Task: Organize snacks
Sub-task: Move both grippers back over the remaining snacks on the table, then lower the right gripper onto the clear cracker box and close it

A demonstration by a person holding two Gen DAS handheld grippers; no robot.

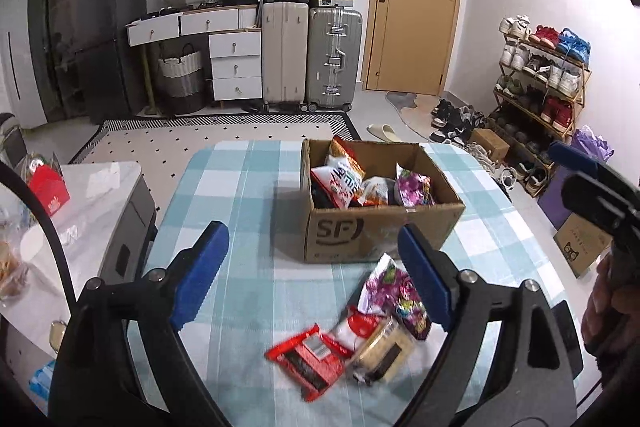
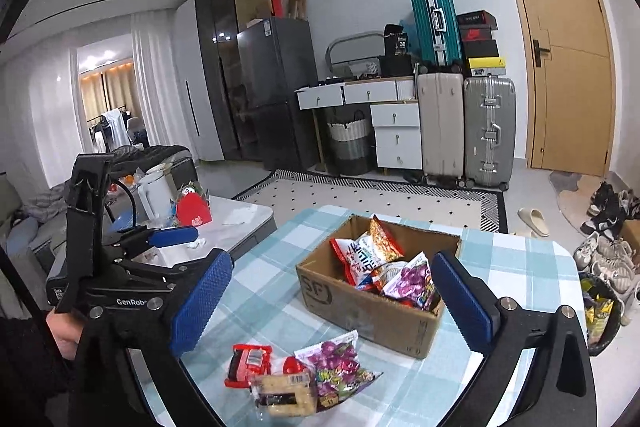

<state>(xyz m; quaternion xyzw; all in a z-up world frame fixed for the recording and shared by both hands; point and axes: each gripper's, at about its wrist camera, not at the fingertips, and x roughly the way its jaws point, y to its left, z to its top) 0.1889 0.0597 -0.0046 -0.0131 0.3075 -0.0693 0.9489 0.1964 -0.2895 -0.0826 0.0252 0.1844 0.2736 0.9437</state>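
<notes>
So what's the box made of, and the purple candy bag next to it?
The box looks like brown corrugated cardboard, matte, with printed letters and raw folded flaps. The purple candy bag seems to be thin plastic film: shiny, crinkled, with bright printing.

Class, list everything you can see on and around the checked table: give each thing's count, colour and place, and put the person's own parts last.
Cardboard box: one, brown, on the table, holding snack bags.
Table: one, blue-and-white checked cloth.
Purple snack bag: one, on the cloth before the box.
Red packet: one, left of the pile.
Beige cracker pack: one, nearest the camera.
Suitcases: three; teal on top, beige and silver below, by the door.
Shoe rack: one, wooden, right wall.
Left gripper: fingers blue, open, empty.
Right gripper: fingers blue, open, empty.
</notes>
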